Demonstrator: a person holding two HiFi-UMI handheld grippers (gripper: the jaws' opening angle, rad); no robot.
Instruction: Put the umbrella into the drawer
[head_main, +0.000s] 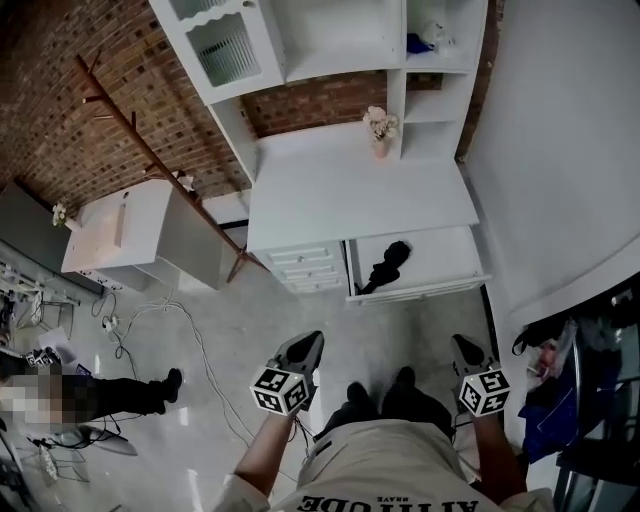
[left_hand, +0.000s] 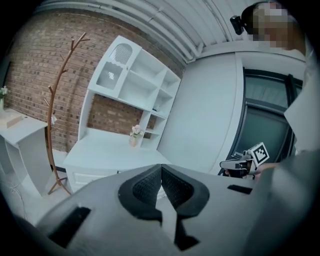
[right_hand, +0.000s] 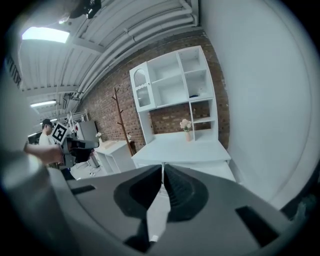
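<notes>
Closest in: left claw (head_main: 303, 347) and right claw (head_main: 466, 350), each pressed together on nothing, well apart. Farther off, black umbrella (head_main: 386, 266) lying inside the open drawer (head_main: 440, 289) below the white table (head_main: 350, 195).

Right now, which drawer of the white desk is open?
The wide right drawer, pulled out with the black umbrella inside; the small left drawers are shut.

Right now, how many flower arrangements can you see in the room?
2. One vase of flowers stands on the white desk by the shelves; a smaller bunch sits on the low cabinet at left. Others may be hidden.
</notes>
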